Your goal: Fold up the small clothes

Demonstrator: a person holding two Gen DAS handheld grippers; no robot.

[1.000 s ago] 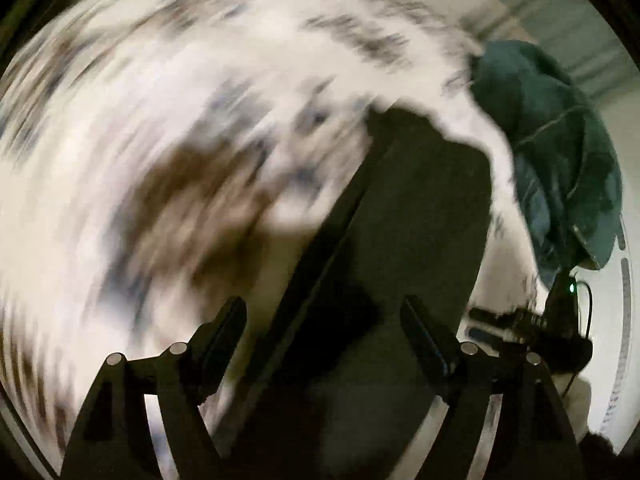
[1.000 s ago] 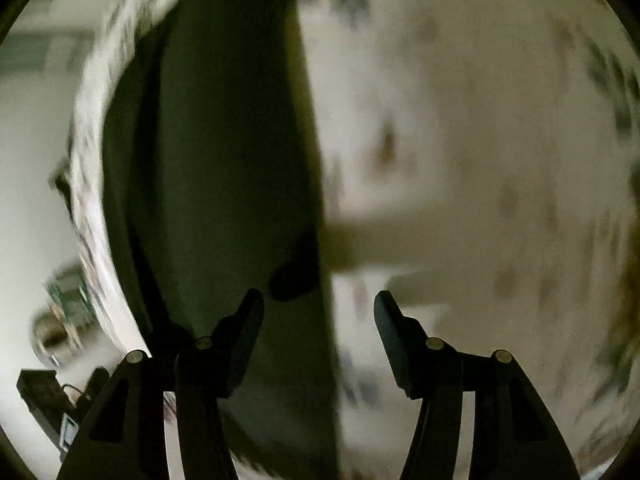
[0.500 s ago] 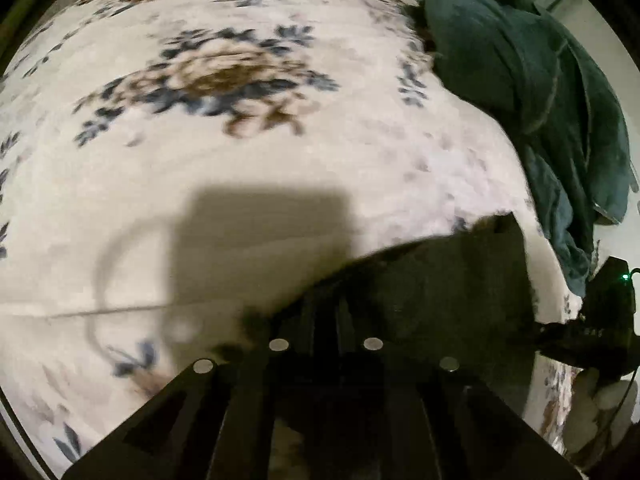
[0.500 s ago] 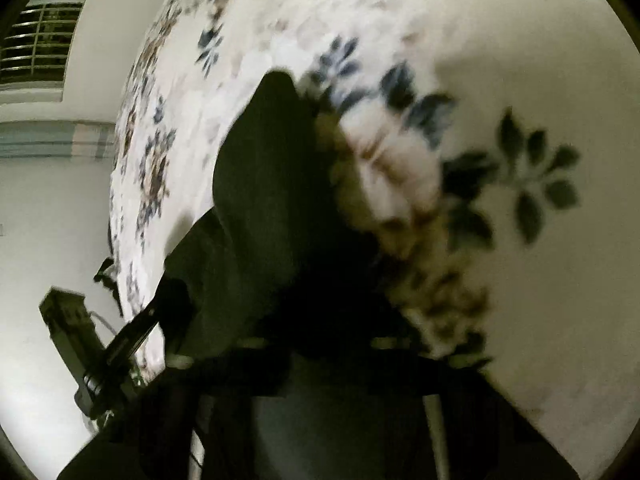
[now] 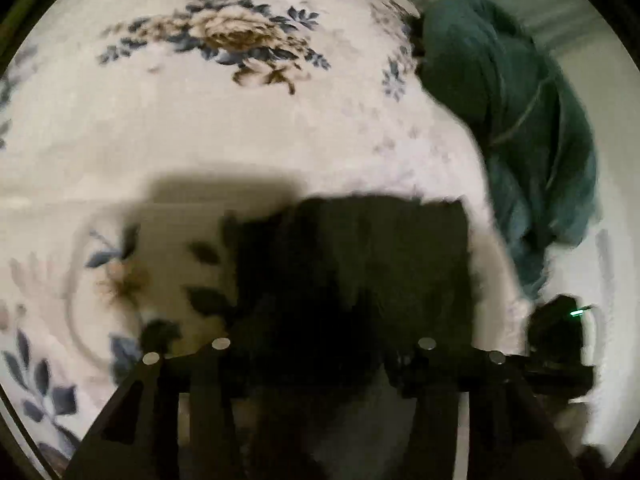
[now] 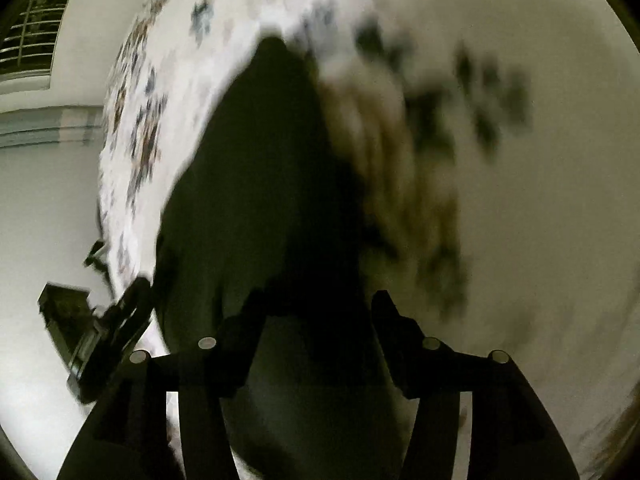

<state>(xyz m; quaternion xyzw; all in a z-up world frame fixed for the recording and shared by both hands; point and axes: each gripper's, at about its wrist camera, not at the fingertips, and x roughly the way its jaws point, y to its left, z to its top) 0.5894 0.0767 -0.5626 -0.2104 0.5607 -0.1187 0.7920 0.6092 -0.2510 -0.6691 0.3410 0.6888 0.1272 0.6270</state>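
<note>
A dark garment (image 6: 256, 184) lies on the floral bed near its edge — directly ahead of both claws, long axis running away from the wide-open right claw (image 6: 316, 344); left claw's (image 5: 320, 354) spread cannot be told.

A dark garment (image 5: 352, 264) lies on the floral bedspread (image 5: 200, 128); a heap of clothes (image 5: 520, 120) sits behind it, to the right.
</note>
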